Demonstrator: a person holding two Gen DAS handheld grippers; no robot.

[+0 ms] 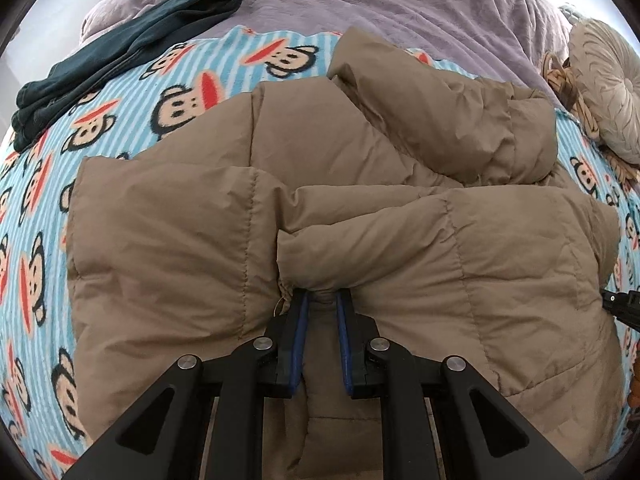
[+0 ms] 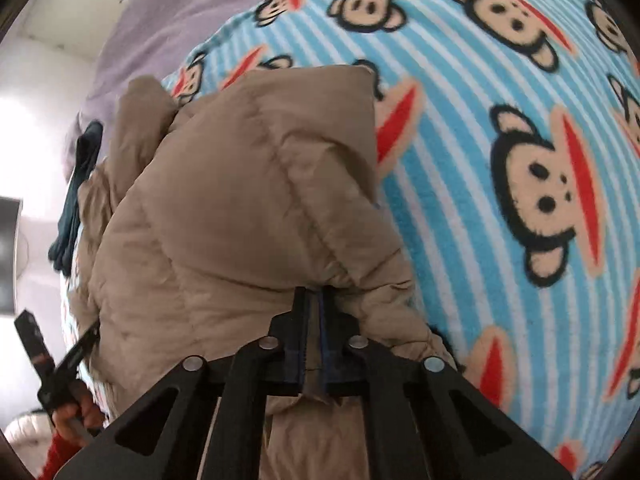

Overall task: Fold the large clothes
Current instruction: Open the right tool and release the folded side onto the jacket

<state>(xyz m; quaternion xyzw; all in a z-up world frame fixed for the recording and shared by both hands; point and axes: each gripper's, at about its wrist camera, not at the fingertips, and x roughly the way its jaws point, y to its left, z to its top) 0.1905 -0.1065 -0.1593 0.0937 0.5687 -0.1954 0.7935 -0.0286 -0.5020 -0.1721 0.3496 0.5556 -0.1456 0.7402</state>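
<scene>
A tan puffer jacket (image 1: 320, 200) lies on a blue striped monkey-print blanket (image 1: 44, 200), partly folded, with a sleeve laid across its far side. My left gripper (image 1: 322, 296) is shut on a fold of the jacket at its near edge. In the right wrist view, my right gripper (image 2: 314, 292) is shut on another edge of the jacket (image 2: 240, 200), with fabric pinched between its blue pads. The right gripper also shows in the left wrist view (image 1: 624, 306) at the right edge. The left gripper shows in the right wrist view (image 2: 60, 360) at the lower left.
A dark teal garment (image 1: 120, 52) lies at the far left on the blanket's edge. A purple cover (image 1: 400, 4) spreads behind. A beige round cushion (image 1: 608, 80) sits at the far right. The blanket (image 2: 500, 160) extends to the right of the jacket.
</scene>
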